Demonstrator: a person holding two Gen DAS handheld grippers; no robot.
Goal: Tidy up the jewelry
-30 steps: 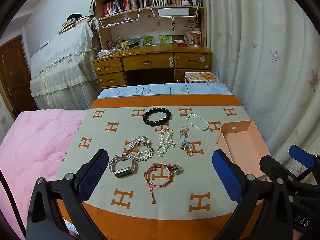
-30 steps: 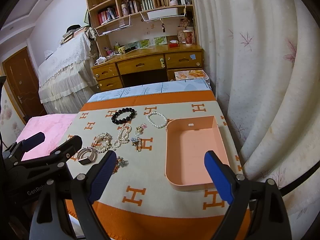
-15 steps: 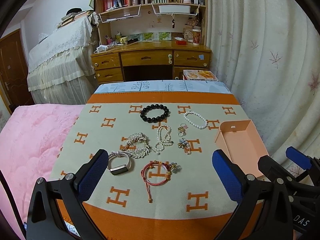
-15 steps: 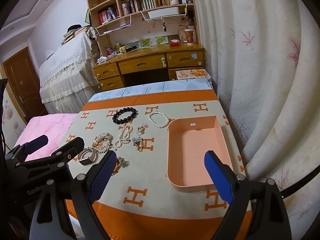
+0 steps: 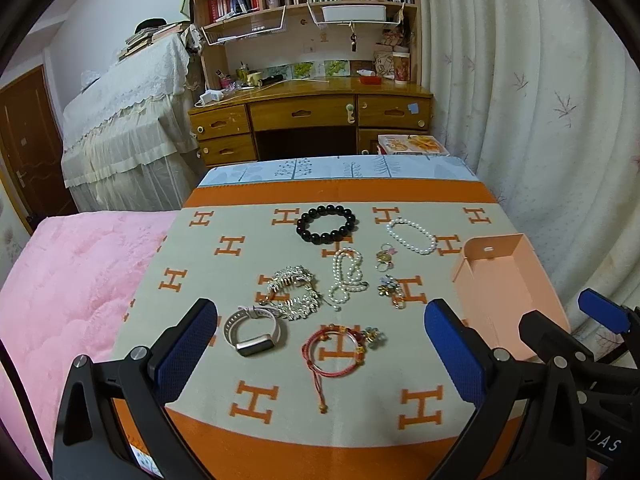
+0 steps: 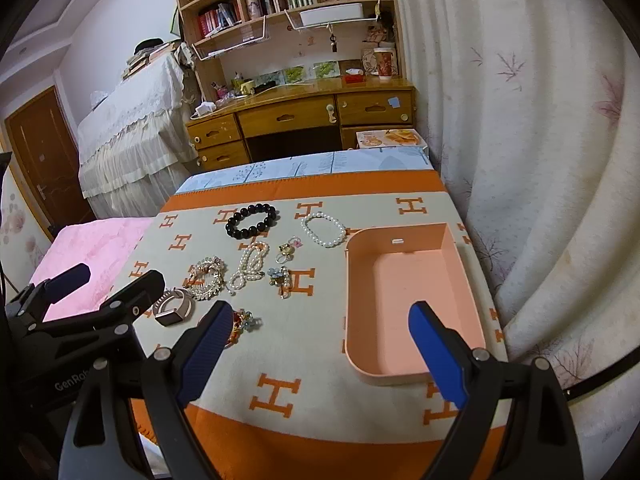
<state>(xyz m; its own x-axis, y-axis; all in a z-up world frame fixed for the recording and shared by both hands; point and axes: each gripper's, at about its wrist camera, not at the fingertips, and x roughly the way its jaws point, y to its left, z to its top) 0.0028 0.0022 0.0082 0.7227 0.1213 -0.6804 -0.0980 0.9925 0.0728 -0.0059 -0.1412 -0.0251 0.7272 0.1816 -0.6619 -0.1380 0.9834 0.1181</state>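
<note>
Jewelry lies on an orange-and-beige H-pattern cloth (image 5: pixel 256 396): a black bead bracelet (image 5: pixel 326 223), a white pearl bracelet (image 5: pixel 411 236), a pearl strand (image 5: pixel 347 274), a silver chain heap (image 5: pixel 294 292), a watch band (image 5: pixel 255 332), a red cord bracelet (image 5: pixel 335 350) and small charms (image 5: pixel 390 286). An empty pink tray (image 6: pixel 412 300) stands at the right. My left gripper (image 5: pixel 320 354) is open above the red cord bracelet. My right gripper (image 6: pixel 320 350) is open by the tray's near left corner.
A pink blanket (image 5: pixel 68 280) lies left of the cloth. Cream curtains (image 6: pixel 540 160) hang close on the right. A wooden desk (image 5: pixel 312 120) with bookshelves stands beyond the table's far edge. A brown door (image 6: pixel 44 156) is at far left.
Both grippers have drifted slightly; the left view has shifted left and forward a little, the right view slightly back from the tray. Both stay open. No jewelry has moved.
</note>
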